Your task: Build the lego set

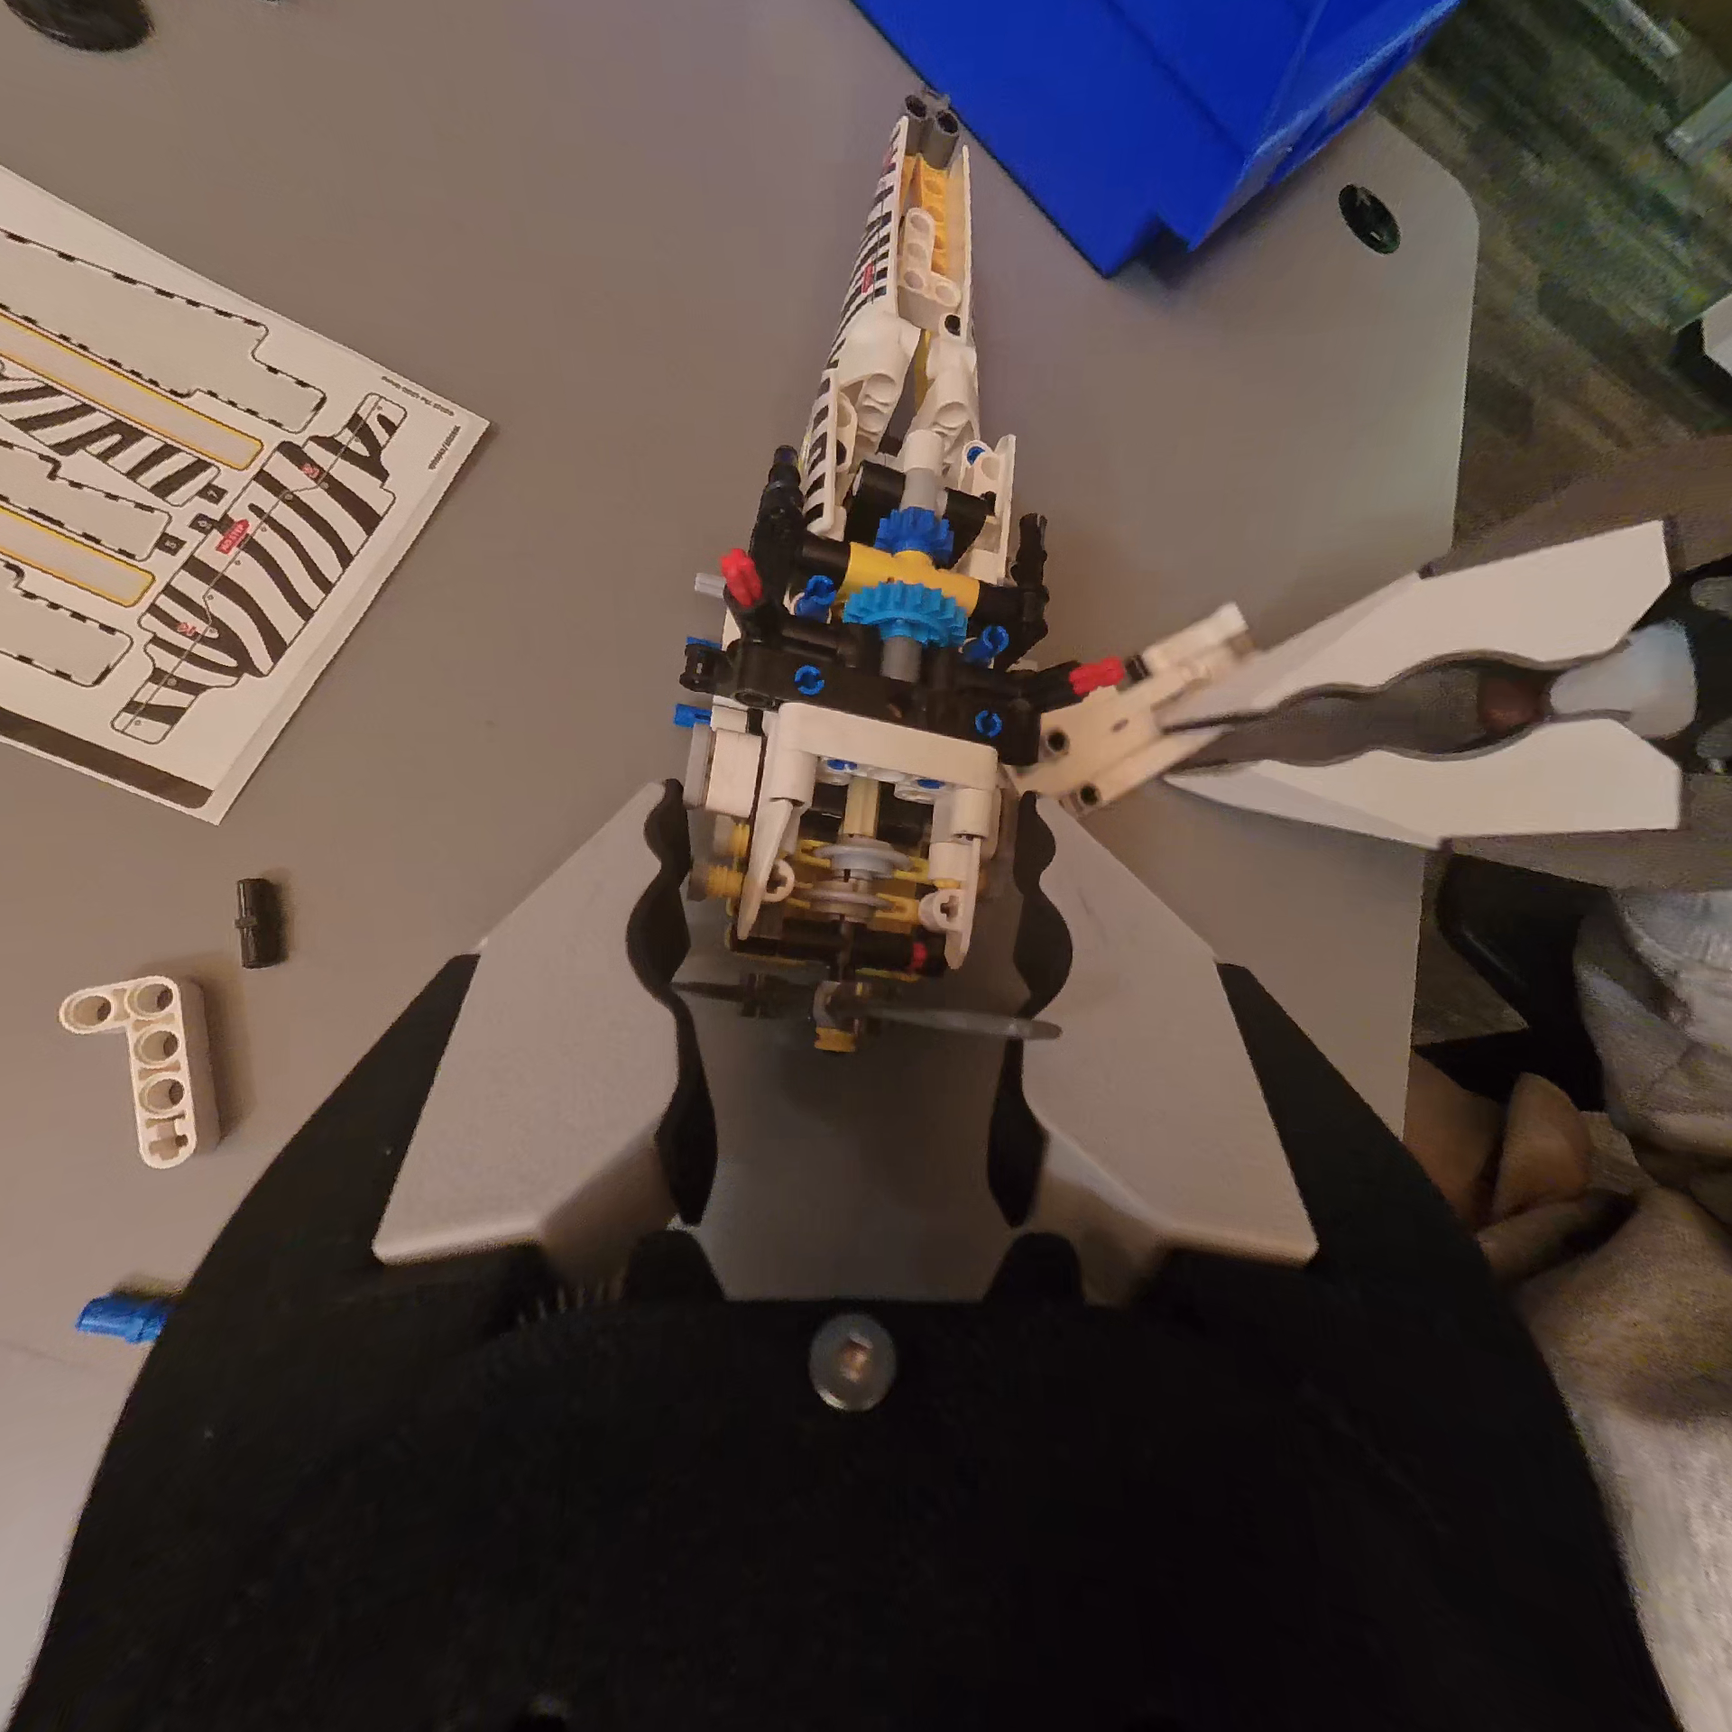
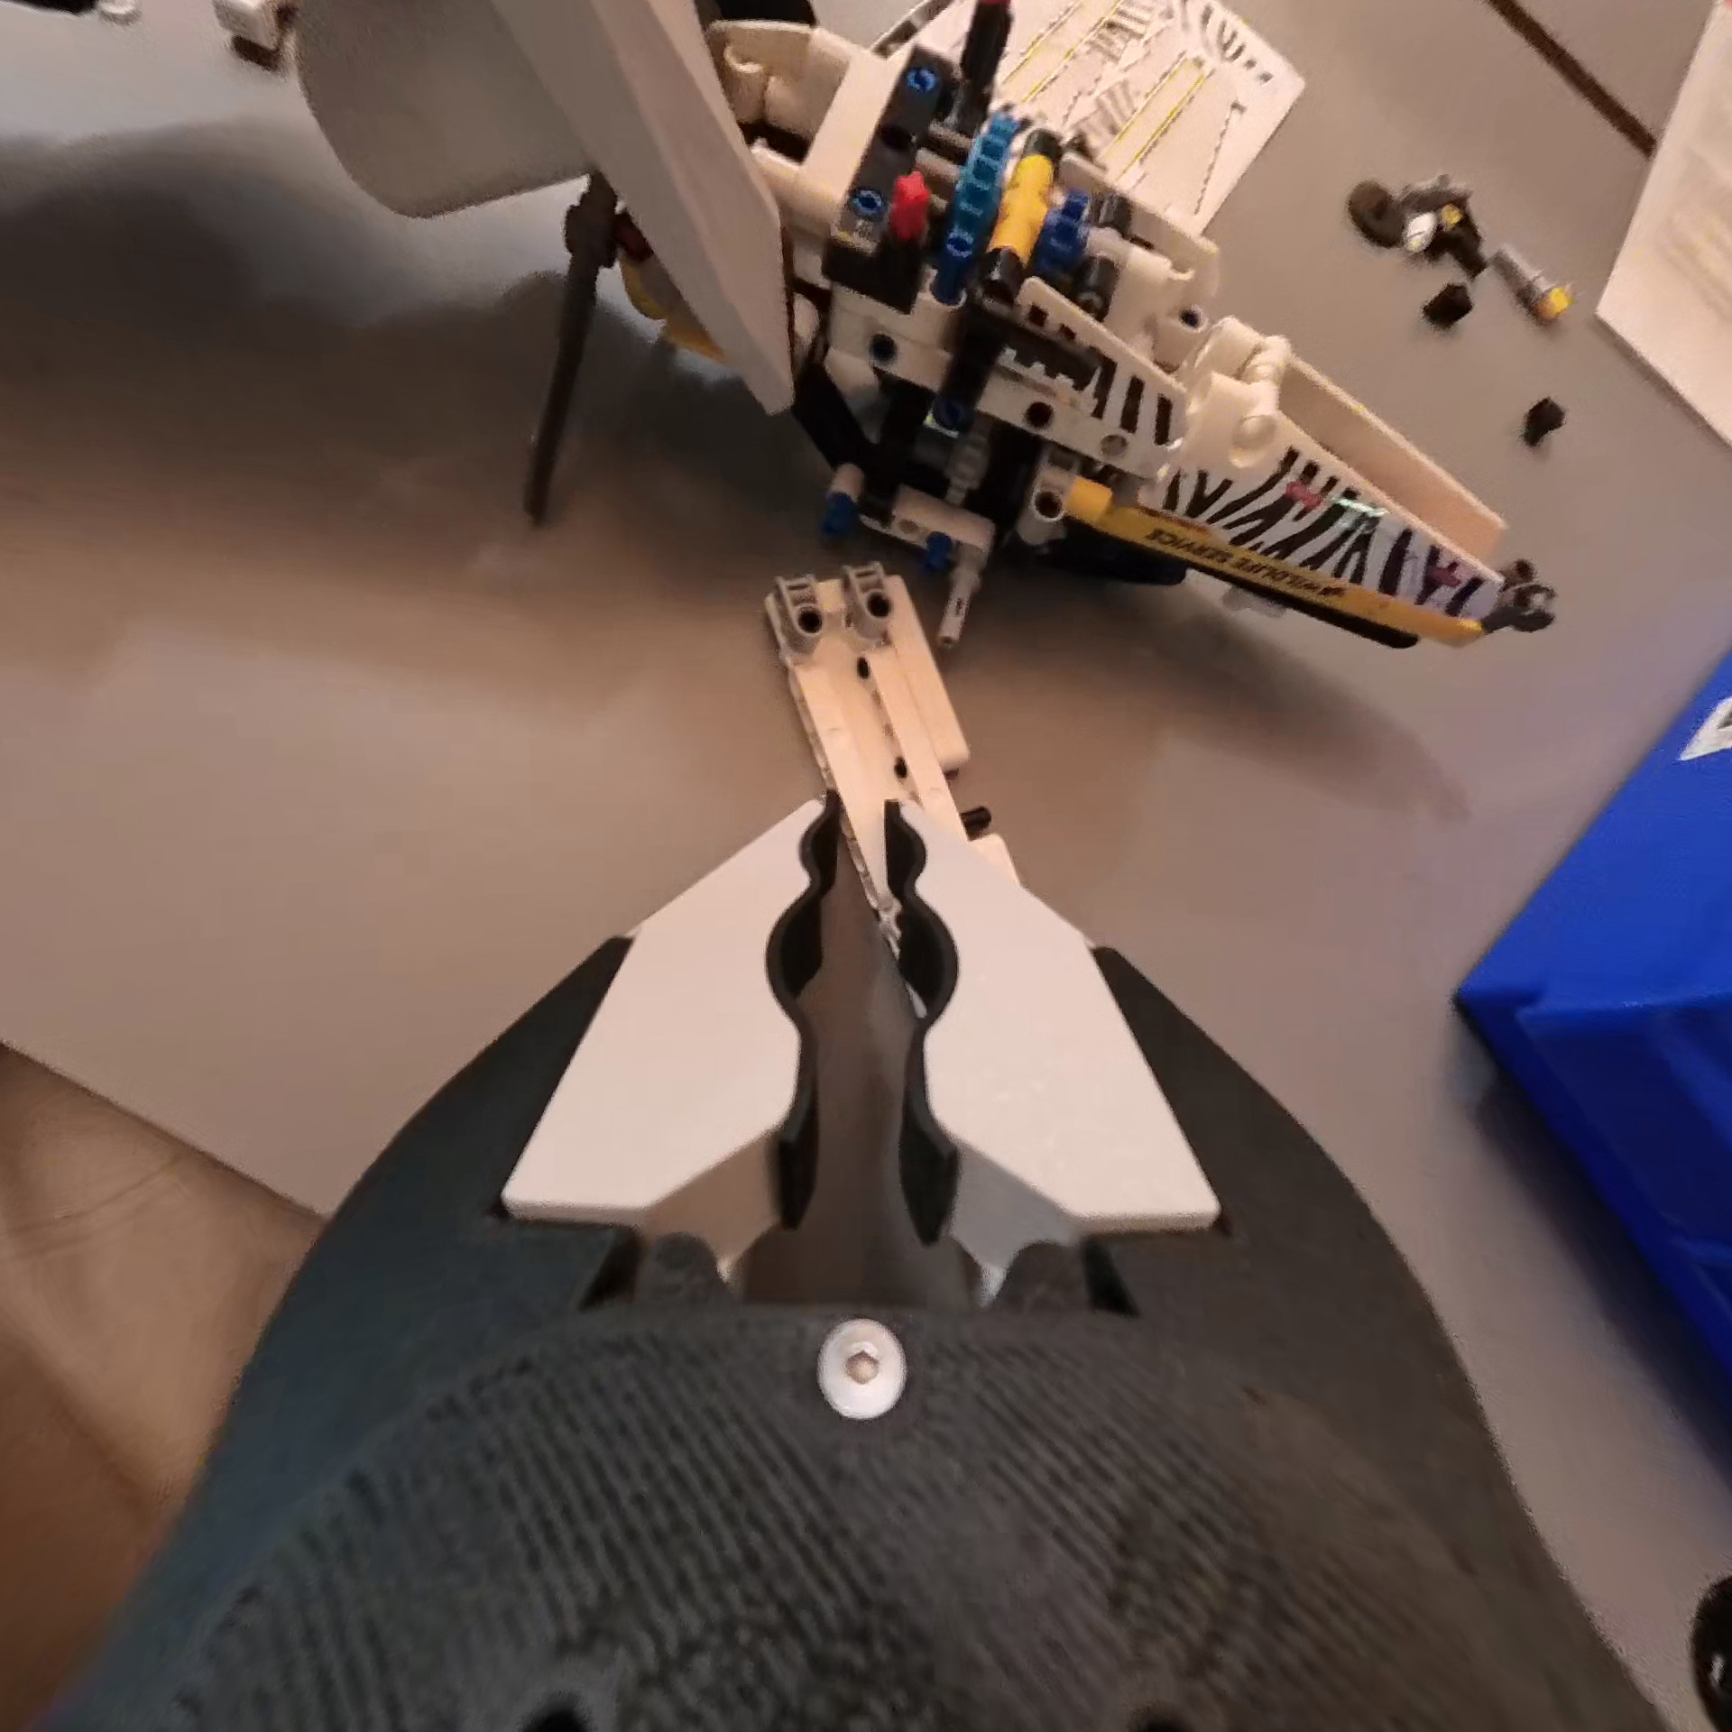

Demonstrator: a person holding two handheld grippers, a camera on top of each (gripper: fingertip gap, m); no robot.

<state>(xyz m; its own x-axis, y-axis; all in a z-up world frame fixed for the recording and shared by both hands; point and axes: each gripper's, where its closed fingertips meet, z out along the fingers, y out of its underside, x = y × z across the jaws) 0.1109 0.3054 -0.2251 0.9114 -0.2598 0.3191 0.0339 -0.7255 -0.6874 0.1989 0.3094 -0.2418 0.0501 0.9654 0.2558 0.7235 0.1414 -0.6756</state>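
**Both grippers on the lego build**

A sticker sheet (image 1: pixel 187 525) lies toward the table's (image 1: pixel 581 281) left edge, with a loose white beam (image 1: pixel 150 1064) nearer the front. At the middle, the left gripper (image 1: pixel 848 843) clamps the nose of the lego model (image 1: pixel 881 675). The right gripper (image 2: pixel 867 825) grips a white subassembly (image 2: pixel 867 684) beside the model. A blue bin (image 1: pixel 1153 112) sits at the far right corner.

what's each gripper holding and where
Left gripper clamps the plane model at its nose end. Right gripper pinches a white beam piece by its near end.
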